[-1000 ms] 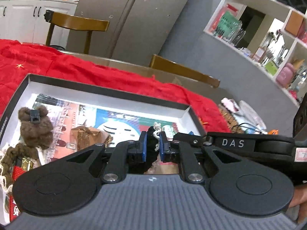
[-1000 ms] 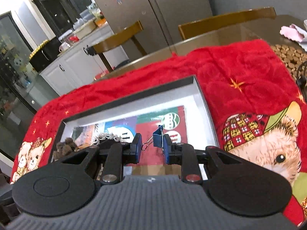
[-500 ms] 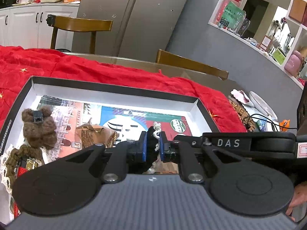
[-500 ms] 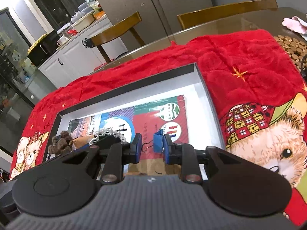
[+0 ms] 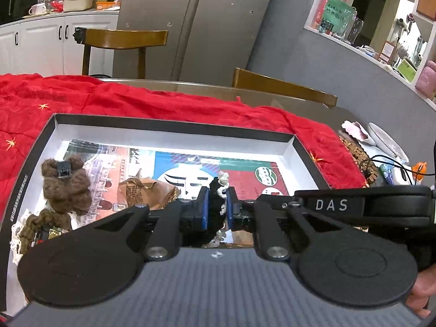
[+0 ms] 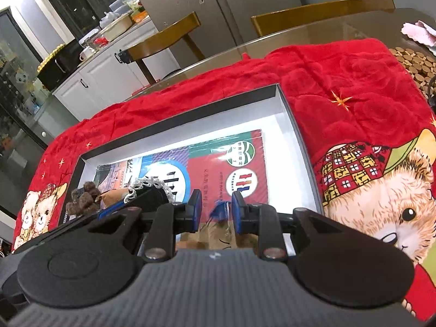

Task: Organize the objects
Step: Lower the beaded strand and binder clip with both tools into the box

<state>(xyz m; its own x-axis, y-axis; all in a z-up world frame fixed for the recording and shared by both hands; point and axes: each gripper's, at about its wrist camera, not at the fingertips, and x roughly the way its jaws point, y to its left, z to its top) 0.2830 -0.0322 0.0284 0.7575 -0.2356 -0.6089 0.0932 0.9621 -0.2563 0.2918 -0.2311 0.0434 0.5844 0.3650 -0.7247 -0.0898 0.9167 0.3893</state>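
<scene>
shallow black-rimmed white cardboard box [image 5: 174, 133] seen on red plush blanket [image 6: 340, 87] | held inside: colourful printed sheet [image 6: 245, 163], brown knitted bear [image 5: 65, 182], crumpled brown paper [image 5: 144, 193] | left tongs [image 5: 218, 207] clamped on black lace-trimmed fabric piece [image 5: 216, 204], low over box | right tongs [image 6: 216, 212] parted, small blue binder clip [image 6: 218, 209] blurred between pads, contact cannot be told

A glass-topped table [image 6: 321, 31] carries a red blanket [image 6: 340, 81], with a shallow box [image 6: 295, 136] on it.

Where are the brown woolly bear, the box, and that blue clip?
brown woolly bear [image 5: 66, 184], left wrist view, its body.
box [image 5: 174, 125], left wrist view, far wall.
blue clip [image 6: 219, 209], right wrist view, blurred body.
</scene>
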